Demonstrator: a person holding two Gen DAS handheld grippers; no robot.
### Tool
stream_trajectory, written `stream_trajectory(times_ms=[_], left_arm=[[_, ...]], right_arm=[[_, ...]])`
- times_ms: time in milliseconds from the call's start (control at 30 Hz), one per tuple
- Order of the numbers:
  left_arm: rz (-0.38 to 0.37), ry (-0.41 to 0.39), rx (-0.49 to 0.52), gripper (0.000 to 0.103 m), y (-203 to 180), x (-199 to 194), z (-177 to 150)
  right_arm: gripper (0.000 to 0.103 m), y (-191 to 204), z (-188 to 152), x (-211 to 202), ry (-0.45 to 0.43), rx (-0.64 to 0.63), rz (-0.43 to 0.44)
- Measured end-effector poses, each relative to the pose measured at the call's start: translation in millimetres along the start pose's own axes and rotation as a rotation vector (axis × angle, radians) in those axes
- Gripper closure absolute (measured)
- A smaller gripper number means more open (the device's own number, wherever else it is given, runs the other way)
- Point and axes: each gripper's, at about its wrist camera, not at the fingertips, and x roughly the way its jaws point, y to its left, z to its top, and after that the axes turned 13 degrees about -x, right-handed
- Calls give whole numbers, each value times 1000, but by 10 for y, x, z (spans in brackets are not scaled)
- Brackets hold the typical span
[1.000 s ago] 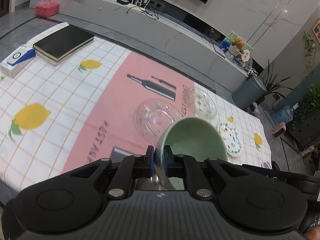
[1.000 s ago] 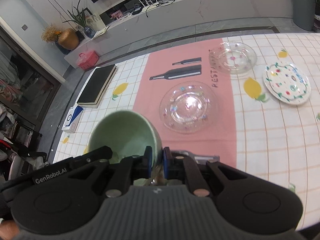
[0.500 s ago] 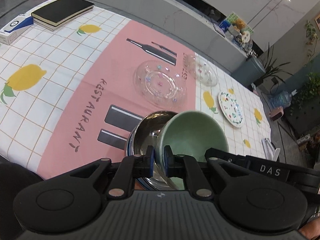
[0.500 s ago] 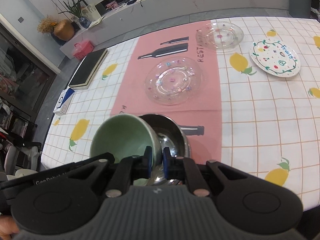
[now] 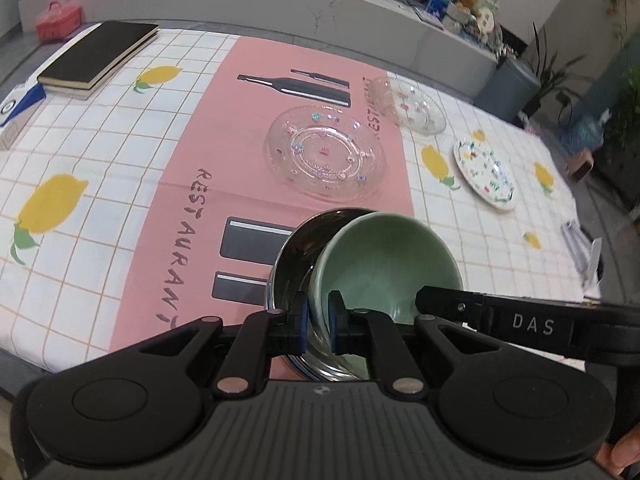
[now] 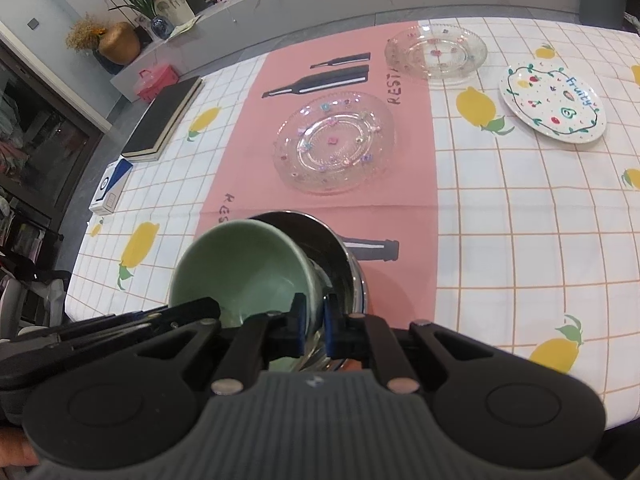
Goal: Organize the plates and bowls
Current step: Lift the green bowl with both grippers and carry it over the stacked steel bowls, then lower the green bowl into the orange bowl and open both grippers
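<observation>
Lowered since a second ago: green bowl [image 5: 384,264], clamped at opposite rim sides by left gripper [image 5: 318,322] and right gripper [image 6: 311,326], now tilted partly inside steel bowl [image 5: 298,256], previously unseen.

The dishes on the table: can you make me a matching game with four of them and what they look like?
Things:
1. bowl held by both grippers
2. bowl underneath it
3. plate at the far right
4. big plate in the middle of the pink stripe

Looks:
A. clear glass with tiny coloured flowers
B. shiny metal
C. pale green
D. white with painted fruit

Pairs: 1-C, 2-B, 3-D, 4-A
</observation>
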Motion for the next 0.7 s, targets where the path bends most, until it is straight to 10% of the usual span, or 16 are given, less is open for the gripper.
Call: stream_trajectory(times_ms=[700], left_arm=[[68,29,61,92,-73,142,52]], right_arm=[[92,58,129,251,67,-79,-63]])
